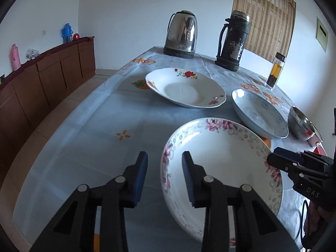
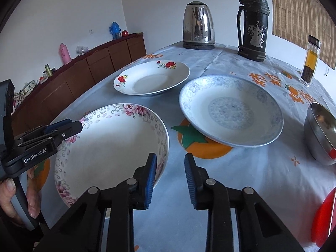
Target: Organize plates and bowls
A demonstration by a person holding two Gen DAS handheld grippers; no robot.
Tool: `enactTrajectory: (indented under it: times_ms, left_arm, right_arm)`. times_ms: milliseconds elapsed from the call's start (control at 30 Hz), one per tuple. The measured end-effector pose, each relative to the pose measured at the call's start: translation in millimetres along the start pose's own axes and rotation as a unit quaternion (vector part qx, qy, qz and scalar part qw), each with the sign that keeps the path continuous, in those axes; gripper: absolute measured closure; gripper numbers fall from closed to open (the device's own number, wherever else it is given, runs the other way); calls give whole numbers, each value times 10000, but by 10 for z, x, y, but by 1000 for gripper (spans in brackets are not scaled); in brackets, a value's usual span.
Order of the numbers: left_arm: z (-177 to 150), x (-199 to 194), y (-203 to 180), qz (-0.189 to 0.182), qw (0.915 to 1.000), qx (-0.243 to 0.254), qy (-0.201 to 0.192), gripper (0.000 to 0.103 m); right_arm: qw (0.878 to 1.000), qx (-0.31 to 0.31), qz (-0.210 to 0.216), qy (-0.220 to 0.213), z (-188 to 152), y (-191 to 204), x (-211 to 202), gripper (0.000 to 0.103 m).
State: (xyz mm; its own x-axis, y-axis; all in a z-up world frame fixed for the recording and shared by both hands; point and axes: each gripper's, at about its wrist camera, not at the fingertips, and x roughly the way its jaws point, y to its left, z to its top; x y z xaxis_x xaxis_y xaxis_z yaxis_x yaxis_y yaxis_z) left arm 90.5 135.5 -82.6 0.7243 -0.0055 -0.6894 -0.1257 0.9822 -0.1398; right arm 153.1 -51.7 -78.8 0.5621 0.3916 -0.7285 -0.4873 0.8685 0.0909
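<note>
Three plates lie apart on the bench [image 2: 241,63], none stacked; both hand-held grippers straddle the pink-flowered plate's [image 2: 109,145] rim, jaws not yet clamped.

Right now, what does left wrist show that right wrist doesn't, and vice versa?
Left wrist only: framed sign on the right wall. Right wrist only: a hand gripping the left gripper, and the full pattern inside the blue plate. Both: pink-flower bowl, red-rose plate, kettle, flask, tea jar, steel bowl.

steel bowl [image 2: 321,134] cropped, red object [image 2: 323,216] cropped
</note>
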Motion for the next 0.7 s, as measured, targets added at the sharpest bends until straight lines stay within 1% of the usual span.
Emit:
enactTrajectory:
  times_ms: [33, 167, 233, 267, 367, 500, 700]
  left_arm:
    - [0, 12, -7, 16, 10000, 17, 38, 75]
    - [-16, 58, -59, 42, 9997, 175, 191, 85]
    - [-21, 87, -78, 88, 9993, 231, 270, 89]
    - [-21, 89, -78, 107, 9993, 226, 277, 90]
    - [-24, 86, -79, 120, 9994, 232, 239, 91]
    - [-29, 56, -136, 243, 9989, 389, 105, 92]
    - [-14, 66, -143, 284, 9986, 432, 110, 91]
  right_arm:
    - [10000, -35, -14, 16, 1, 4, 13, 79]
    - [9997, -221, -25, 110, -8, 69, 74, 82]
    - [9995, -277, 24, 139, -14, 100, 95, 87]
    - [9994, -301, 39, 142, -15, 111, 101, 87]
    - [9993, -368, -18, 81, -24, 128, 99, 87]
    - [9990, -426, -104, -31, -59, 150, 89, 87]
    - [9986, -491, -163, -76, -72, 166, 65, 87]
